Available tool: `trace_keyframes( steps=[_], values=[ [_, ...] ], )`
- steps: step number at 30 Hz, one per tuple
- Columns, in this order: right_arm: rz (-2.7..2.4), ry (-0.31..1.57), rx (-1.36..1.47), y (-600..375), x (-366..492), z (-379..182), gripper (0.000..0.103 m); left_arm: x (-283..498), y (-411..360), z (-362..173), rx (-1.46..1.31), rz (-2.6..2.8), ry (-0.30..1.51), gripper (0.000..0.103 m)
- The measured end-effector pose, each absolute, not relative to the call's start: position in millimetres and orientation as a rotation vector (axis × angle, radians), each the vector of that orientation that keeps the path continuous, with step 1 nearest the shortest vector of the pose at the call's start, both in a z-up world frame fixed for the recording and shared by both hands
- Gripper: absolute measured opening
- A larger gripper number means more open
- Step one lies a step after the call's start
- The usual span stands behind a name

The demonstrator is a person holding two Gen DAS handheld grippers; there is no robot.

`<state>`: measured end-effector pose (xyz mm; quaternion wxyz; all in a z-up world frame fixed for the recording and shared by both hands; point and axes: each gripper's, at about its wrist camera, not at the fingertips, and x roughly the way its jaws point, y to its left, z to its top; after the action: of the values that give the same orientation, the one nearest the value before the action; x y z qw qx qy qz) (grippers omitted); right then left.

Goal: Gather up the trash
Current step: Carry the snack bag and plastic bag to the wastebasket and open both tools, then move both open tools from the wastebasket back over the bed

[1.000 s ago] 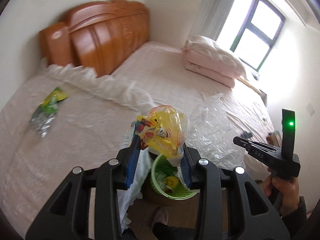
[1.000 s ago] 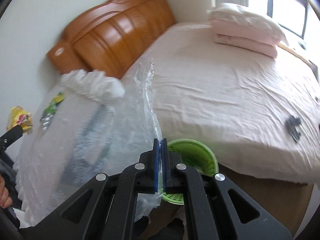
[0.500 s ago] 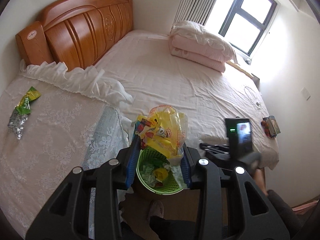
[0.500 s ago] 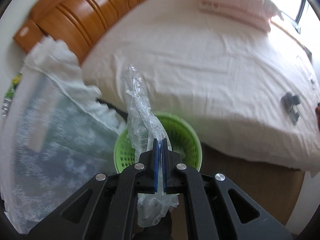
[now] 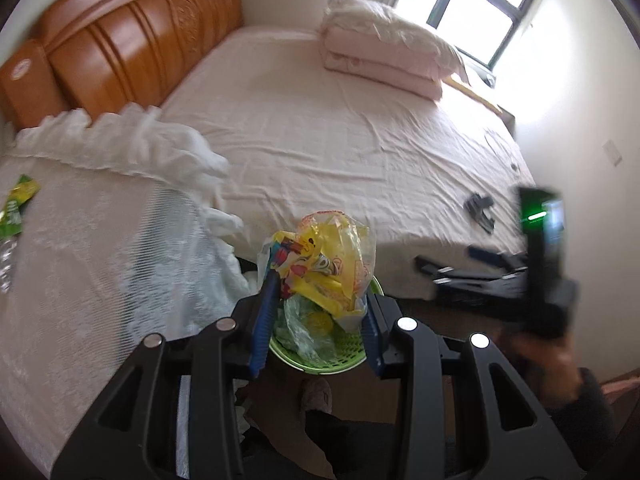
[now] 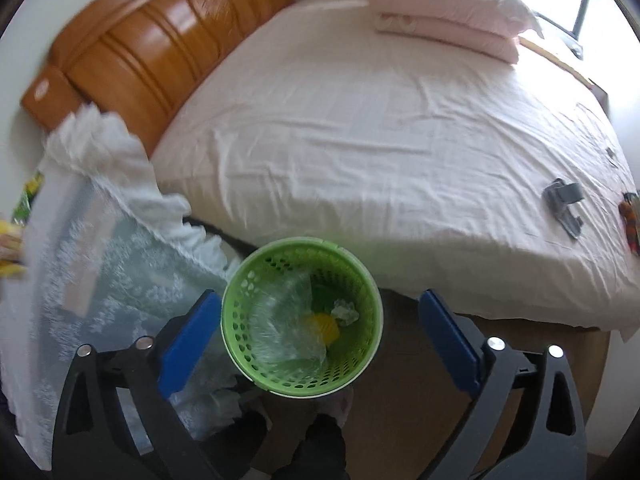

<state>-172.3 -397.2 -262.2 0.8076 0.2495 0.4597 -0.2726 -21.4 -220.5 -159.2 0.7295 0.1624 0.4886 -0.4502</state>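
Observation:
My left gripper (image 5: pixel 318 300) is shut on a yellow printed snack wrapper (image 5: pixel 324 256) and holds it just above the green basket (image 5: pixel 320 360). My right gripper (image 6: pixel 316 320) is open and empty right over the same green basket (image 6: pixel 240 344). A clear plastic sheet (image 6: pixel 284 328) lies inside it with a yellow item and a crumpled scrap. In the left wrist view the right gripper (image 5: pixel 472 268) is blurred at the right. A green wrapper (image 5: pixel 16 204) lies on the lace-covered table at the far left.
The basket stands on the floor between the lace-covered table (image 5: pixel 100 264) and the bed (image 5: pixel 340 128). Folded pink bedding (image 6: pixel 448 20) lies at the bed's far side. A grey clip-like object (image 6: pixel 564 200) lies near the bed's right edge. The wooden headboard (image 5: pixel 120 40) is behind.
My right gripper has opened and let go of the clear plastic sheet, which now lies in the basket. My left gripper with the yellow wrapper stays over the basket.

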Motion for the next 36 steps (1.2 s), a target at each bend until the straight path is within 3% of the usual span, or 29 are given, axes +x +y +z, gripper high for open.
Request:
trace_keyframes(
  steps=[6, 8, 12, 16, 26, 36],
  values=[
    [-0.654, 0.952, 0.539, -410.6, -210.0, -230.7, 0.1, -30.8, -269.9, -216.0, 0.488, -1.044, 1.162, 0.038],
    [-0.667, 0.947, 0.548, -413.2, -218.2, -226.8, 0.1, -35.8, -280.9, -233.5, 0.525, -1.057, 1.185, 0.047],
    [-0.69, 0.948, 0.551, -419.0, -229.8, -223.0, 0.1, -44.8, -300.1, -265.8, 0.58, -1.056, 1.222, 0.081],
    [-0.695, 0.961, 0.573, -424.2, -233.9, -227.8, 0.1, -45.4, -305.6, -268.2, 0.551, -1.038, 1.253, 0.093],
    [-0.623, 0.904, 0.551, -411.1, -210.4, -203.3, 0.1, -29.3, -276.3, -202.1, 0.414, -1.0, 1.154, 0.095],
    [-0.436, 0.799, 0.441, -360.6, -159.2, -144.3, 0.1, 14.5, -164.8, -107.9, 0.176, -0.802, 0.965, 0.095]
  ],
)
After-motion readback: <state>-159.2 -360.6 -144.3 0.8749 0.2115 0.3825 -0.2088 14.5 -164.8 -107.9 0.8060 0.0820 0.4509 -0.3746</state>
